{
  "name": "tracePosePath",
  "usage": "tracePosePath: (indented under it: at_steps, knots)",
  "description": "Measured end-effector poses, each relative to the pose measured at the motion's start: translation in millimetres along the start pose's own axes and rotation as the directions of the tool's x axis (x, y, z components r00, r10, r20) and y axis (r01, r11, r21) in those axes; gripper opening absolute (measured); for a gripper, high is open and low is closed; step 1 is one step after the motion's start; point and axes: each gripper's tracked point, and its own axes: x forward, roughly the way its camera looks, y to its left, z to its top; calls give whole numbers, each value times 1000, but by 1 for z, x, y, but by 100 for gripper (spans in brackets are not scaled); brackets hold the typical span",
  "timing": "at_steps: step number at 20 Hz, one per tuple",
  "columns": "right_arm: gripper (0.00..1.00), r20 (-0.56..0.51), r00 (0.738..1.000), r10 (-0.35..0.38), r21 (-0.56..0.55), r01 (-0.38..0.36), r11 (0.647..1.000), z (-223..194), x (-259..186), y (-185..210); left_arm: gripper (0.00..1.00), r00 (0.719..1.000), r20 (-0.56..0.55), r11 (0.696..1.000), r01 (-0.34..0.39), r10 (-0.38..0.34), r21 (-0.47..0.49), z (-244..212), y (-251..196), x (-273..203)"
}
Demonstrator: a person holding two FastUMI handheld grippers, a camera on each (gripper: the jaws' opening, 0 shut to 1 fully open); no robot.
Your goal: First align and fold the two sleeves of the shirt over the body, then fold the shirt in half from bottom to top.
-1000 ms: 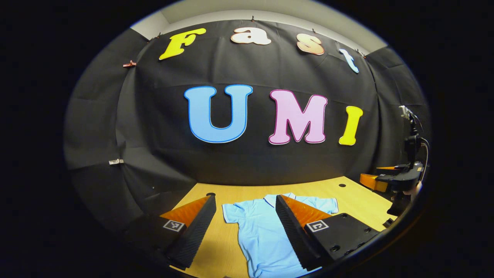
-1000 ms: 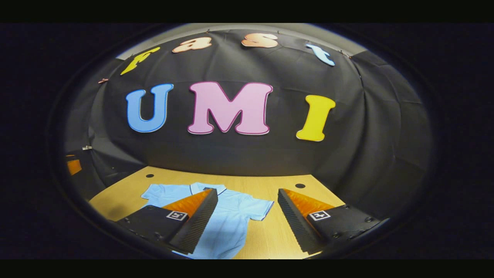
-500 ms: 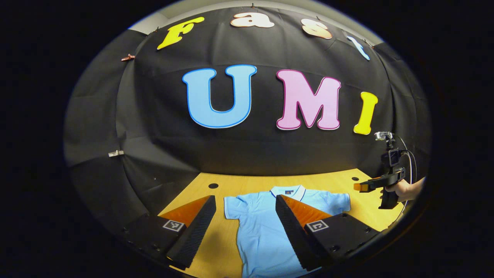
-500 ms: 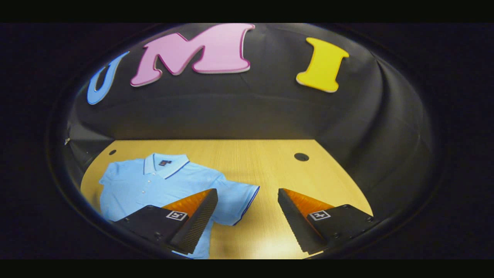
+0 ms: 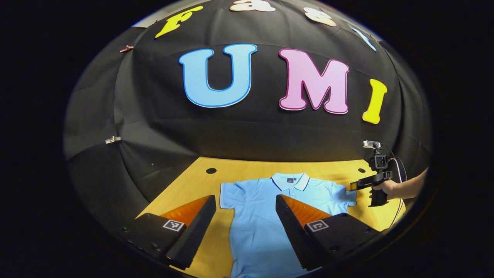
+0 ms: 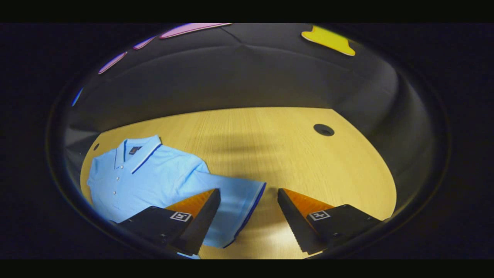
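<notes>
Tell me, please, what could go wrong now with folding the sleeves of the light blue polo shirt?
1. The right gripper is open over the edge of one sleeve of the light blue polo shirt; closing there may pinch only the trimmed hem, which could slip out.
2. The left gripper is open near the other sleeve, so the two folds may end misaligned.
3. Dragging a sleeve could slide the shirt on the smooth wooden table.

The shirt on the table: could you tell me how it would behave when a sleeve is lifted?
The shirt lies flat like thin cloth, so it would probably droop. The sleeve looks light. It may slide on the smooth table.
</notes>
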Motion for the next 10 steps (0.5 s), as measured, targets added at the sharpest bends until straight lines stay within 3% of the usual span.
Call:
tracePosePath:
  at_steps: [2,4,5,6,9,10]
  knots:
    - [86,12,1000,13,-3,-13,1000,3,3,4,99,1000,0,1000,-10,10,-9,1,-2,4]
    - [71,27,999,33,-13,-32,999,4,6,12,99,1000,4,1000,-19,19,-22,2,-3,5]
    - [36,33,999,39,-16,-39,999,7,6,16,99,1000,5,999,-22,22,-24,3,-3,6]
    - [35,33,999,41,-13,-40,999,6,6,21,99,1000,6,999,-23,23,-25,4,-5,6]
    - [0,29,999,24,-12,-24,1000,7,5,27,99,1000,-3,1000,-18,18,-25,0,-3,5]
    - [3,20,999,26,-4,-26,1000,5,4,30,99,1000,-4,1000,-17,17,-26,-1,-1,3]
